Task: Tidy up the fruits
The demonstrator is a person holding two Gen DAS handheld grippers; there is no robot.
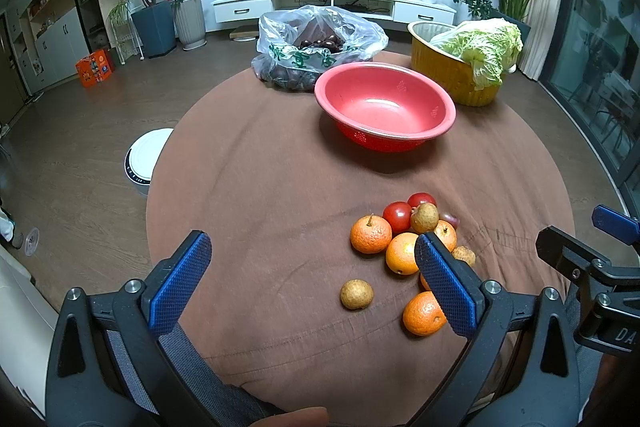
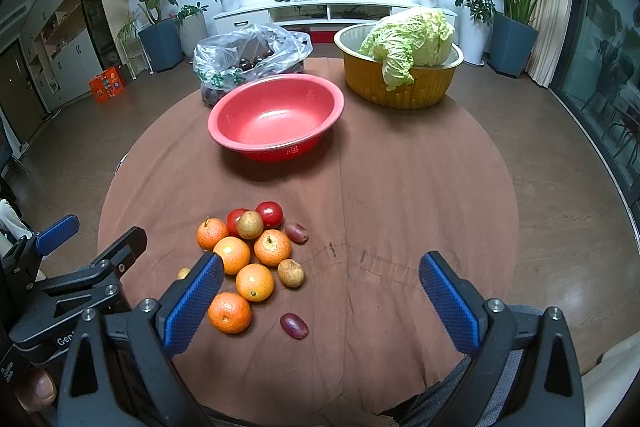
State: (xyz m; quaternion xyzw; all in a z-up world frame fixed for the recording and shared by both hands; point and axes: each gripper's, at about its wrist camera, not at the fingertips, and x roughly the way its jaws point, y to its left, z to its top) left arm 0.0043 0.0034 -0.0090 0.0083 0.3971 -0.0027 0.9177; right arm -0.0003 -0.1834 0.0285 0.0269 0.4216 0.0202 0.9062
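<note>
A pile of loose fruit lies on the brown tablecloth: several oranges [image 2: 254, 282], two red tomatoes [image 2: 269, 213], brown longans [image 2: 291, 273] and purple grapes [image 2: 294, 325]. The oranges also show in the left wrist view [image 1: 371, 233], with a lone longan [image 1: 356, 293] nearer. An empty red bowl [image 1: 384, 105] [image 2: 276, 115] stands beyond the pile. My left gripper [image 1: 312, 253] is open and empty, left of the pile. My right gripper [image 2: 322, 273] is open and empty, right of the pile. Each gripper shows at the edge of the other's view.
A plastic bag of dark fruit [image 1: 316, 45] [image 2: 248, 57] and a yellow basin [image 2: 400, 85] holding a cabbage [image 1: 486, 47] stand at the table's far side. The round table's edge [image 1: 160, 163] drops to wooden floor, with a white round object [image 1: 144, 157] beside it.
</note>
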